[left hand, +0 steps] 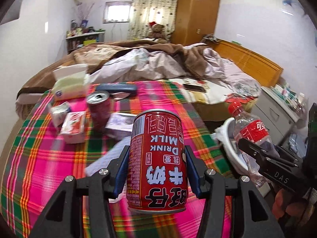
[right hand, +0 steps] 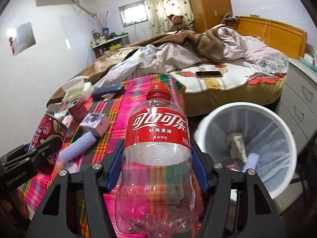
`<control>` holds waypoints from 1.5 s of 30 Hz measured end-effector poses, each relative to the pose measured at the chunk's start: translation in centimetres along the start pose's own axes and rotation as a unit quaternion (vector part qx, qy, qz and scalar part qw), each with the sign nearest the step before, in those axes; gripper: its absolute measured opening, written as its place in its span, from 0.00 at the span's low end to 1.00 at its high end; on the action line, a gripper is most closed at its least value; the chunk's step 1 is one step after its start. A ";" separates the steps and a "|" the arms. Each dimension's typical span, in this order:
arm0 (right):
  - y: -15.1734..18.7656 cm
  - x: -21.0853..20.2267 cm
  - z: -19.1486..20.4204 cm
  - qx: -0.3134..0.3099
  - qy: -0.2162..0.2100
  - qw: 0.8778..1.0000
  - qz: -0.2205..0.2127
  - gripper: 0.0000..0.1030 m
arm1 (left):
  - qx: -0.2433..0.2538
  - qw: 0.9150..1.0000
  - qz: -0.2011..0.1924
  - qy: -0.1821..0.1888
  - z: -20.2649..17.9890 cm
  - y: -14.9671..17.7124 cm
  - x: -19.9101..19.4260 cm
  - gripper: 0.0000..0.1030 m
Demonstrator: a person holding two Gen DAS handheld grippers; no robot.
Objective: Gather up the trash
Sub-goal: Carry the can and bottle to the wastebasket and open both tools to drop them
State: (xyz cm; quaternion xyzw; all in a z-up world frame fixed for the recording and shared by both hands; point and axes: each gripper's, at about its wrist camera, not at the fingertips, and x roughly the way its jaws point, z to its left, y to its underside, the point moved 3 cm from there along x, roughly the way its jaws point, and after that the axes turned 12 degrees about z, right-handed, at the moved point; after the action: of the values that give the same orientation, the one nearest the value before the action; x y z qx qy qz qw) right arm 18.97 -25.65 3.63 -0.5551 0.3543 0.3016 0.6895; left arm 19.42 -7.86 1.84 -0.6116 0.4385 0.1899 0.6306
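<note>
Both grippers loaded over the plaid cloth

Left gripper (left hand: 156, 168) clamps a red milk can (left hand: 157, 158) (print upside down), frame centre; right gripper (right hand: 156, 164) grips an empty cola bottle (right hand: 158, 148), white bin (right hand: 277, 127) lower right.

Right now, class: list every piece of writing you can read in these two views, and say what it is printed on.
"DRINK MILK": red can, upside down in left tongs.
"DAS": right tongs.
"GenRobot.AI": left tongs' body.
Chinese Coca-Cola logo: bottle label.
Can's fine print and table boxes: unreadable.
</note>
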 end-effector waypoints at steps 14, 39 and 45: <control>0.0 -1.4 -7.6 0.053 0.044 0.998 -0.002 0.62 | 0.079 0.995 0.022 0.061 -10.9 -1.4 2.8 0.53; 1.0 2.8 -16.3 0.088 0.077 0.988 0.099 0.62 | 0.132 0.980 0.093 0.113 -21.2 -1.7 10.4 0.54; 1.3 2.5 -16.7 0.096 0.080 0.988 0.091 0.62 | 0.132 0.981 0.084 0.116 -21.1 -2.0 10.1 0.66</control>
State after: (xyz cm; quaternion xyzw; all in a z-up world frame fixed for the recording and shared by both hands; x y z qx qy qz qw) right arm 16.76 -41.70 -1.41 -0.4742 0.4845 0.2821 0.6788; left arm 19.69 -30.99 -2.08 -0.5018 0.5799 0.1101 0.6323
